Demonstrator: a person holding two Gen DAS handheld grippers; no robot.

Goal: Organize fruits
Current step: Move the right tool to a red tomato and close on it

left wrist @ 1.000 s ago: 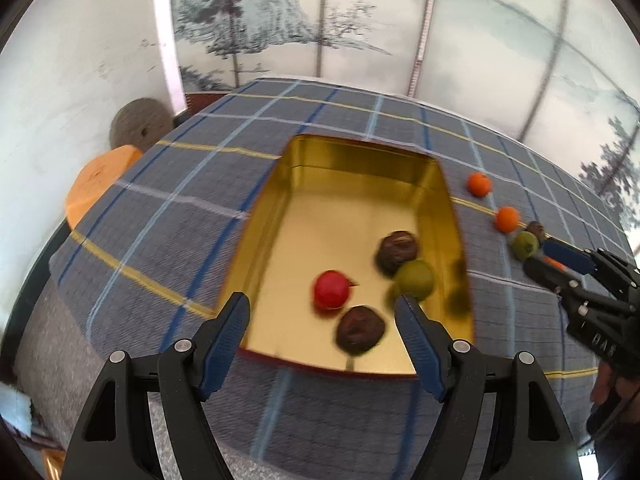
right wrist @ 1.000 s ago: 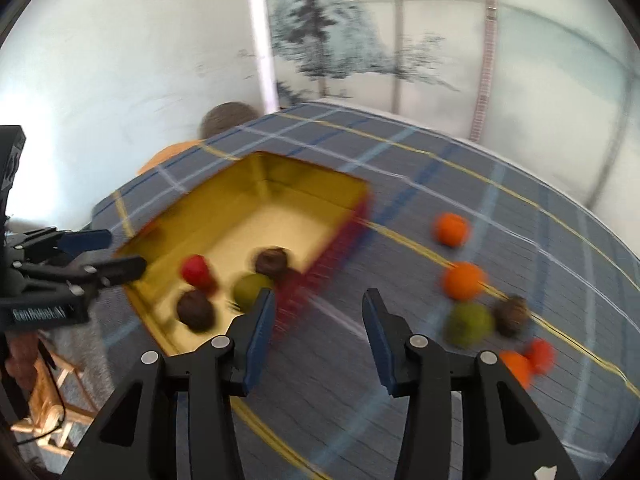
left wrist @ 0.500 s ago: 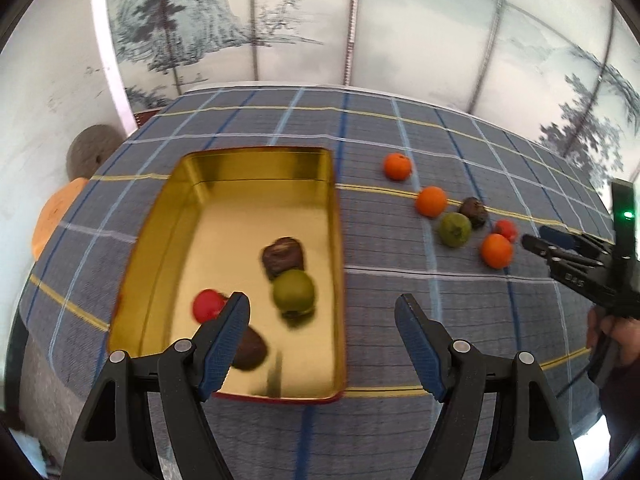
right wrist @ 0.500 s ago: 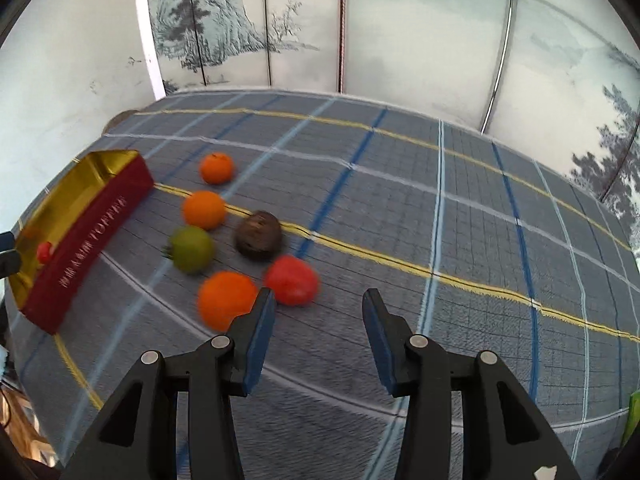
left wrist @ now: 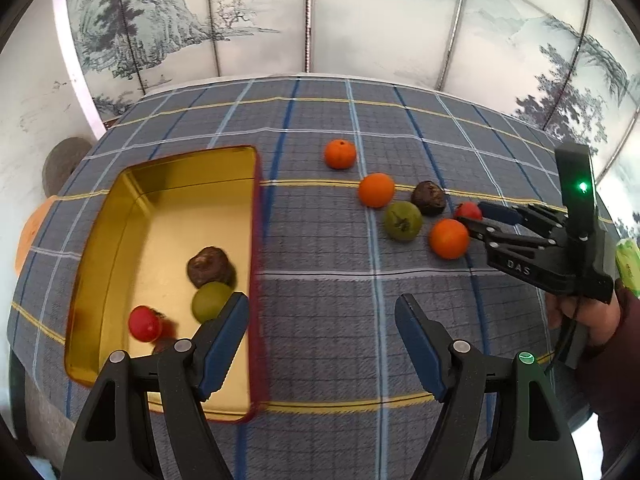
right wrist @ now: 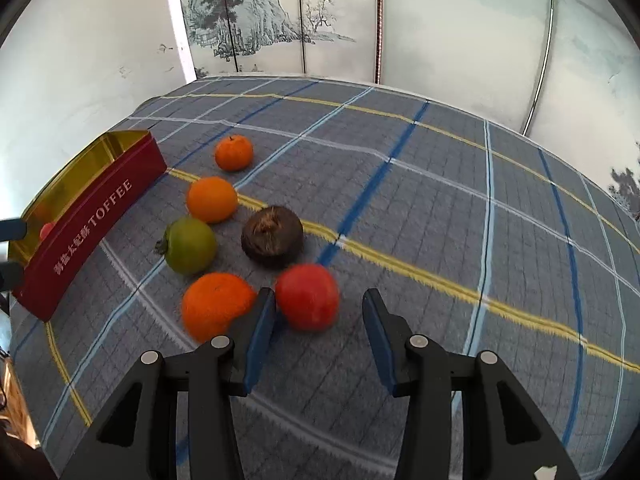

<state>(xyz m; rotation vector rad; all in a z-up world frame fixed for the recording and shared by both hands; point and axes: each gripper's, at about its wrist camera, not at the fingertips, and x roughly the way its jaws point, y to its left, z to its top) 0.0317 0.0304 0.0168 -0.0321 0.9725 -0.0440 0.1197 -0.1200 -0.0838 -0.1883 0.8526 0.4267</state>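
A gold tin (left wrist: pixel 120 220) with red outer walls (right wrist: pixel 92 216) sits at the left of the plaid cloth. In it lie a brown fruit (left wrist: pixel 210 266), a green one (left wrist: pixel 210 300) and a red one (left wrist: pixel 145 323). My left gripper (left wrist: pixel 322 304) hangs open and bare over the tin's right wall. To the right, several loose fruits lie in a cluster: three oranges (right wrist: pixel 216 306), a green fruit (right wrist: pixel 190 245), a brown one (right wrist: pixel 272 236) and a red tomato (right wrist: pixel 307 296). My right gripper (right wrist: pixel 319 298) is open, low over the cloth, with the tomato just ahead between its fingertips, untouched.
The table carries a grey plaid cloth (right wrist: pixel 440 184), with a painted screen (left wrist: pixel 320 20) behind it. An orange round seat (left wrist: pixel 34 224) stands off the left edge. A person's hand (left wrist: pixel 580 316) holds the right gripper (left wrist: pixel 471 214) at the right edge.
The right gripper swung from the tin over to the loose fruits and sank close to the red tomato. The left gripper slid right, from above the tin's middle to its right wall.
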